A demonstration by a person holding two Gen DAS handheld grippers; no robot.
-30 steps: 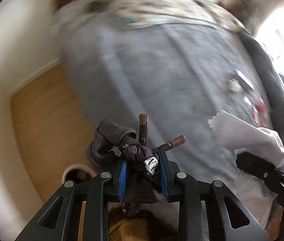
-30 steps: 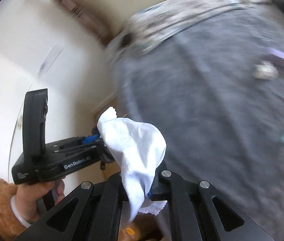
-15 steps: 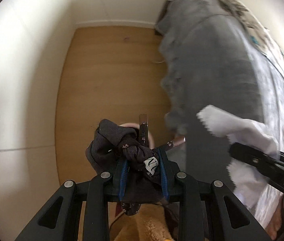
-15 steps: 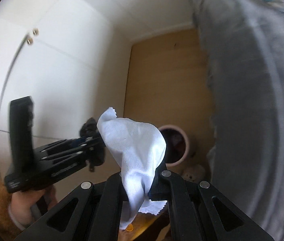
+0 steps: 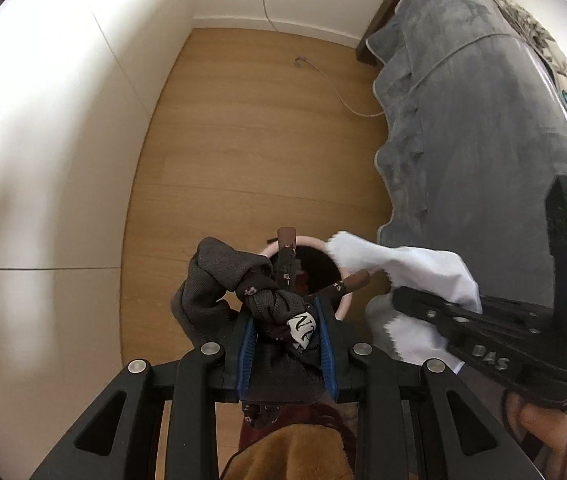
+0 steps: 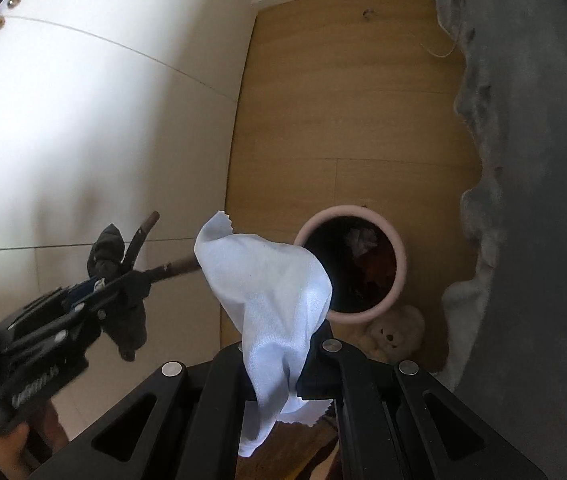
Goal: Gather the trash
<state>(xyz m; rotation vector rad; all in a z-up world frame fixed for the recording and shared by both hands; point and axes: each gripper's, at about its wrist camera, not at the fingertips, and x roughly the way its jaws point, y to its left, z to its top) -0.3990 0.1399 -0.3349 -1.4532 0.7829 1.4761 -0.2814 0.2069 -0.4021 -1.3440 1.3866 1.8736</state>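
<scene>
Fingers of the left gripper (image 5: 286, 334) were clamped narrowly on a bunched dark brown cloth (image 5: 243, 292), whose folds rose above the blue pads (image 5: 246, 340); two brown strap ends stuck out of the bundle toward 12 and 2 o'clock. The right gripper (image 6: 283, 364) had its fingers pressed fully together on a white tissue (image 6: 271, 284), which stood up from them and also hung below.

Seen from the left wrist, the pink trash bin (image 5: 343, 304) stood on the wooden floor (image 5: 251, 120) directly behind the brown cloth, its dark mouth partly covered by it. The right gripper came in from 3 o'clock, with the tissue's tip over the bin's rim at about 1 o'clock of the cloth.

Seen from the right wrist, the bin (image 6: 399, 264) lay at about 2 o'clock of the tissue, open, with crumpled paper and dark scraps inside. A small teddy bear (image 6: 391, 336) sat on the floor touching the bin at its 6 o'clock. A grey blanket (image 6: 531, 160) hung down at 3 o'clock, near the bin. The left gripper was at 9 o'clock, beside a white wall (image 6: 103, 120).
</scene>
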